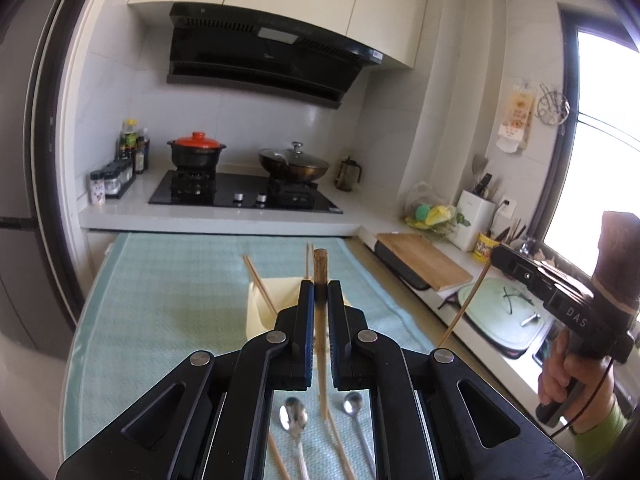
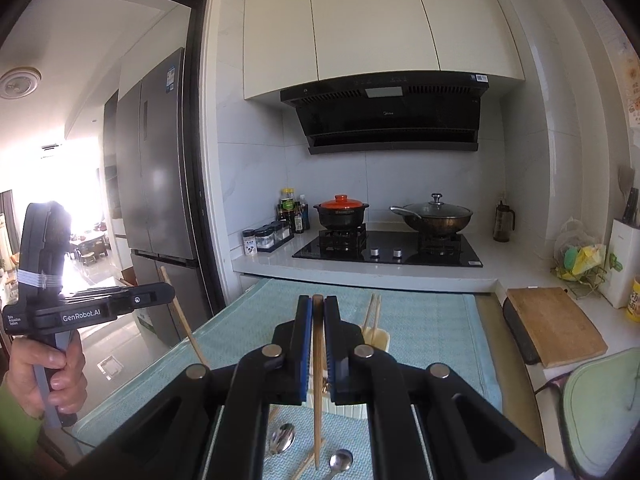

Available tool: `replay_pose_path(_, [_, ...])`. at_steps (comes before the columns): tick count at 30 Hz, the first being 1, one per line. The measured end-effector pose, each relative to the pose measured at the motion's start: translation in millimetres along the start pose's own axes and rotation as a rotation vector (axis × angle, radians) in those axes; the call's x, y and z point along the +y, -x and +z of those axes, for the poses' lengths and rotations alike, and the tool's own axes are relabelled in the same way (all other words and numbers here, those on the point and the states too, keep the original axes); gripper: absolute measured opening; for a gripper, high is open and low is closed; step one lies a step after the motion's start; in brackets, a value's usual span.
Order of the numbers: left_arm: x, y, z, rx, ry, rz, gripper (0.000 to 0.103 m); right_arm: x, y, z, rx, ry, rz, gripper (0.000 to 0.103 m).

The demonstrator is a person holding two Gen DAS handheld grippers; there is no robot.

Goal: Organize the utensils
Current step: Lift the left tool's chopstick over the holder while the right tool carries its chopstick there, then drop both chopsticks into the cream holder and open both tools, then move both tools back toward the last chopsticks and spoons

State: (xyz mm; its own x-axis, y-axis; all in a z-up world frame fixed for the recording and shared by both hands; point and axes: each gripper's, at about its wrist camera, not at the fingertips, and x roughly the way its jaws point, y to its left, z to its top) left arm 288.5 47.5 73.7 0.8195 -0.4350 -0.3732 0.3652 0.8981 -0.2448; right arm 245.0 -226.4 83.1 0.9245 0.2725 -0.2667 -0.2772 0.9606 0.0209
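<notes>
My left gripper (image 1: 321,286) is shut on a wooden chopstick (image 1: 321,268) that stands upright between its jaws, above the pale yellow utensil holder (image 1: 256,316). My right gripper (image 2: 317,305) is shut on another chopstick (image 2: 317,380), held upright, and shows at the right of the left wrist view (image 1: 520,270). The holder (image 2: 382,338) has chopsticks (image 2: 372,316) standing in it. Two spoons (image 1: 294,420) (image 1: 353,404) and loose chopsticks (image 1: 340,446) lie on the light green towel (image 1: 168,288) below. The left gripper also shows at the left of the right wrist view (image 2: 158,294).
A stove (image 2: 388,250) with a red-lidded pot (image 2: 342,210) and a wok (image 2: 436,216) stands at the back. A cutting board (image 2: 554,326) lies on the right counter by the sink (image 1: 508,312). A fridge (image 2: 160,184) stands left.
</notes>
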Motion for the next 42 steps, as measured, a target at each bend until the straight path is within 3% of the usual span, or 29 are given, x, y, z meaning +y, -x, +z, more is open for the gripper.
replay_pose_path(9, [7.1, -29.2, 60.5, -0.115, -0.007, 0.076, 0.004, -4.9, -53.4, 57.6, -0.090, 0.043, -0.030, 0.006])
replay_pose_path(13, [11.7, -60.4, 72.5, -0.111, -0.023, 0.109, 0.004, -5.5, -83.9, 70.5, -0.122, 0.069, -0.020, 0.006])
replay_pose_path(16, [18.8, -91.6, 69.0, -0.064, -0.017, 0.125, 0.004, -8.2, -115.2, 65.8, -0.093, 0.082, -0.004, 0.006])
replay_pose_path(26, [41.9, -187.9, 15.5, 0.181, -0.034, 0.176, 0.005, -30.0, -229.3, 1.3, 0.192, 0.038, 0.045, 0.006])
replay_pose_path(29, [43.4, -204.8, 2.8, 0.241, -0.049, 0.203, 0.007, -38.2, -252.0, -13.8, 0.236, 0.000, 0.060, 0.007])
replay_pose_path(30, [44.1, -206.5, -0.5, 0.253, -0.050, 0.203, 0.009, -40.5, -257.0, -15.9, 0.241, -0.010, 0.058, 0.008])
replay_pose_path(31, [45.5, -206.5, -3.4, 0.262, -0.049, 0.199, 0.022, -42.9, -259.4, -16.2, 0.249, -0.018, 0.049, 0.015])
replay_pose_path(32, [46.6, -204.2, -5.3, 0.263, -0.049, 0.206, 0.040, -45.0, -258.9, -15.9, 0.250, -0.027, 0.036, 0.032])
replay_pose_path(34, [48.6, -193.6, -9.4, 0.250, -0.057, 0.233, 0.056, -50.6, -244.5, -13.3, 0.204, -0.063, 0.030, 0.058])
replay_pose_path(36, [50.2, -178.8, -14.7, 0.249, -0.064, 0.236, 0.059, -52.8, -225.4, -9.7, 0.160, -0.078, 0.018, 0.060])
replay_pose_path(42, [50.4, -127.3, -44.4, 0.291, -0.096, 0.266, 0.072, -52.9, -161.0, -23.1, 0.164, -0.046, -0.010, 0.060])
